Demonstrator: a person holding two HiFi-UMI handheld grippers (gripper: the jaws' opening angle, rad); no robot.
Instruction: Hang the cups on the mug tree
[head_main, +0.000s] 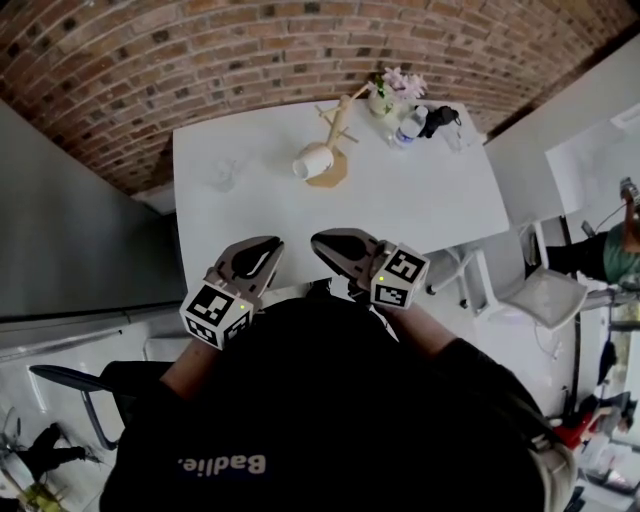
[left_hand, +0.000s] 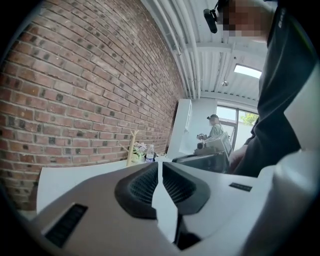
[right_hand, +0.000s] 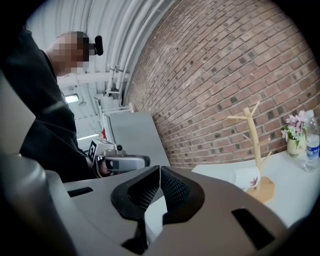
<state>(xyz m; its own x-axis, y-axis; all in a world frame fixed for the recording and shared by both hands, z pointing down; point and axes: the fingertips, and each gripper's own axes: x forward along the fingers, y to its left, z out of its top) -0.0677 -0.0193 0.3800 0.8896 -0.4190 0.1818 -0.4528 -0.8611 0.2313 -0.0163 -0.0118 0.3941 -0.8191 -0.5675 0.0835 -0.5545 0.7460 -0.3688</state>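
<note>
The wooden mug tree (head_main: 338, 128) stands at the far side of the white table (head_main: 440, 200). A white cup (head_main: 313, 160) with a leaf print lies sideways low against its trunk; whether a peg carries it I cannot tell. The right gripper view shows the tree (right_hand: 255, 137) and the cup (right_hand: 245, 177) at the right. Both grippers hover at the table's near edge, close to my body and far from the tree. My left gripper (head_main: 272, 244) (left_hand: 160, 163) is shut with nothing in it. My right gripper (head_main: 318, 241) (right_hand: 160, 169) is shut and holds nothing too.
Beyond the tree stand a small flower vase (head_main: 384, 96), a water bottle (head_main: 409, 126) and a black item (head_main: 438, 118). A clear glass (head_main: 224, 175) sits at the table's left. A white chair (head_main: 545, 296) is at the right, a brick wall behind.
</note>
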